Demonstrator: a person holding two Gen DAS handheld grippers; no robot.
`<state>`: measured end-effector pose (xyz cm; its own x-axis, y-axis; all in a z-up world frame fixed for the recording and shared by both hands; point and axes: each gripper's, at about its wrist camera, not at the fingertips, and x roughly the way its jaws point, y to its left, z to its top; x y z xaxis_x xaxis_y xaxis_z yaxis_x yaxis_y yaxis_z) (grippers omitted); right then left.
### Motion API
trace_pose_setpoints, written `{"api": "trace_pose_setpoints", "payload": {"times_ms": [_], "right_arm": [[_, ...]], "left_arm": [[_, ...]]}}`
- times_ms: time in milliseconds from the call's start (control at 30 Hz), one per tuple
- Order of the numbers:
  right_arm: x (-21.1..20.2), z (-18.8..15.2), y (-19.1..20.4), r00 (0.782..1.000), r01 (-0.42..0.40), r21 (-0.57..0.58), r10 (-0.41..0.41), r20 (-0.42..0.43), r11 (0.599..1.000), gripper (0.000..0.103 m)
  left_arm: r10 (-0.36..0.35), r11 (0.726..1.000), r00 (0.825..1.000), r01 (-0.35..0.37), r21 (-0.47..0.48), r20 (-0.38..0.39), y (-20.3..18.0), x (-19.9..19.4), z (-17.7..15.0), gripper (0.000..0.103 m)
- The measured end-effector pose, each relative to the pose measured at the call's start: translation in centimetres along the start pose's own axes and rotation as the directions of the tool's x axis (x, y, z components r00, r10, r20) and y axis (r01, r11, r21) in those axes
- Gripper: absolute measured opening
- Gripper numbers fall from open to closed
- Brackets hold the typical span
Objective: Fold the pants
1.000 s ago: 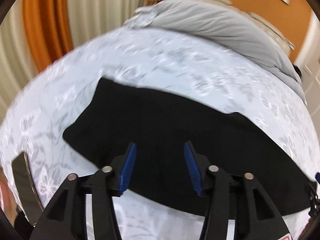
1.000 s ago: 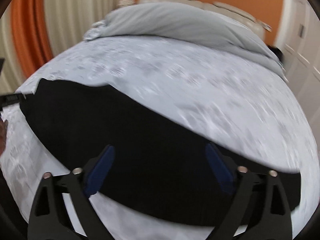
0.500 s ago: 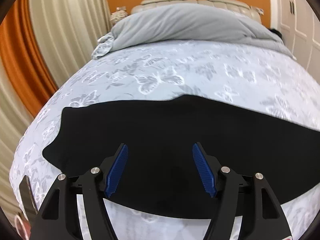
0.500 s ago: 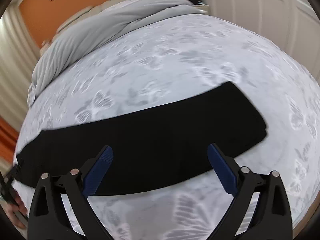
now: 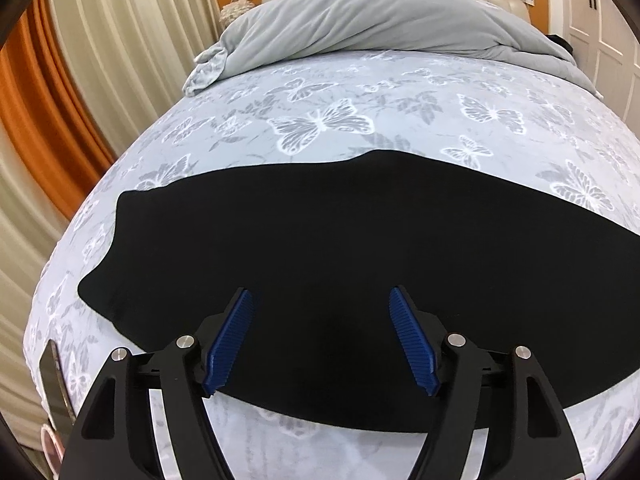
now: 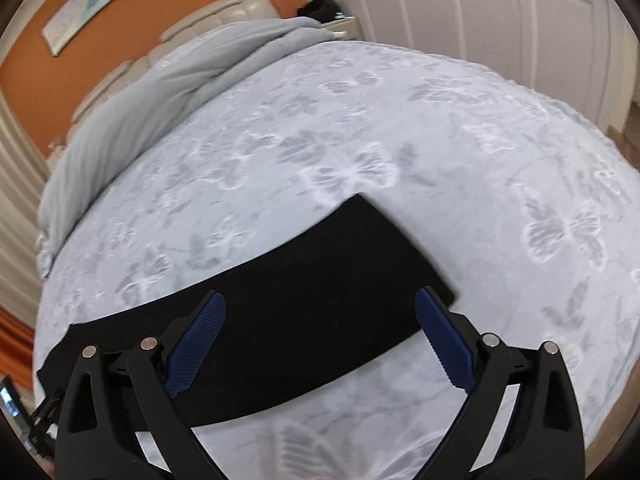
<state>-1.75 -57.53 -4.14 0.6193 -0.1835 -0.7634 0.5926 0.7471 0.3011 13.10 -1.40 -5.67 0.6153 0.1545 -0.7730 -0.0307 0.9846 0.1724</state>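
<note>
**Black pants on bed: lengthwise fold laid, crosswise fold pending**

Item: pants [image 5: 340, 240], black, lying flat as one long narrow band across the near part of the bed [image 5: 360, 92]. The legs appear already stacked one upon the other. Wider, irregular end to the left; square-cut leg end [image 6: 400, 248] to the right.

Left tool [image 5: 320, 336]: jaws spread wide, holding nothing. It hovers above the near edge of the pants toward the wide end; whether the tips touch the cloth cannot be told.

Right tool [image 6: 320, 336]: jaws spread wide, empty. It hangs over the leg end, right fingertip [image 6: 436, 320] just beside the near right corner of the cloth.

Step in hand, by judgement: positioning between folds, with no grasp made.

Next move calls for: the right tool to close on the leg-end edge, taking both layers, then carry that end over toward the wide end; the left tool to pin or match the other end.

Also present: grey duvet [image 5: 380, 20] bunched at the headboard, well apart from the pants.
</note>
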Motion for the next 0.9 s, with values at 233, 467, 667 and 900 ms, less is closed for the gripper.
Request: {"api": "trace_pose_setpoints", "payload": {"times_ms": [233, 467, 667, 900], "right_arm": [[1.8, 0.2, -7.1, 0.997, 0.061, 0.156, -0.054, -0.051, 0.986, 0.094], [2.2, -0.5, -4.0, 0.999, -0.039, -0.012, 0.039, -0.028, 0.999, 0.082], [4.2, -1.1, -1.3, 0.993, 0.081, -0.12, -0.09, -0.073, 0.989, 0.071], [4.5, -1.0, -1.3, 0.995, 0.069, -0.119, -0.078, -0.069, 0.99, 0.081]], "left_arm": [[0.014, 0.999, 1.0, -0.014, -0.044, 0.001, 1.8, -0.4, 0.1, 0.075], [0.029, 1.0, 1.0, -0.029, -0.012, -0.003, 0.6, -0.2, -0.3, 0.076], [0.037, 0.999, 0.999, -0.037, 0.022, -0.005, 0.0, -0.1, -0.5, 0.079], [0.01, 1.0, 1.0, -0.01, 0.003, 0.0, 0.3, -0.5, 0.0, 0.079]]}}
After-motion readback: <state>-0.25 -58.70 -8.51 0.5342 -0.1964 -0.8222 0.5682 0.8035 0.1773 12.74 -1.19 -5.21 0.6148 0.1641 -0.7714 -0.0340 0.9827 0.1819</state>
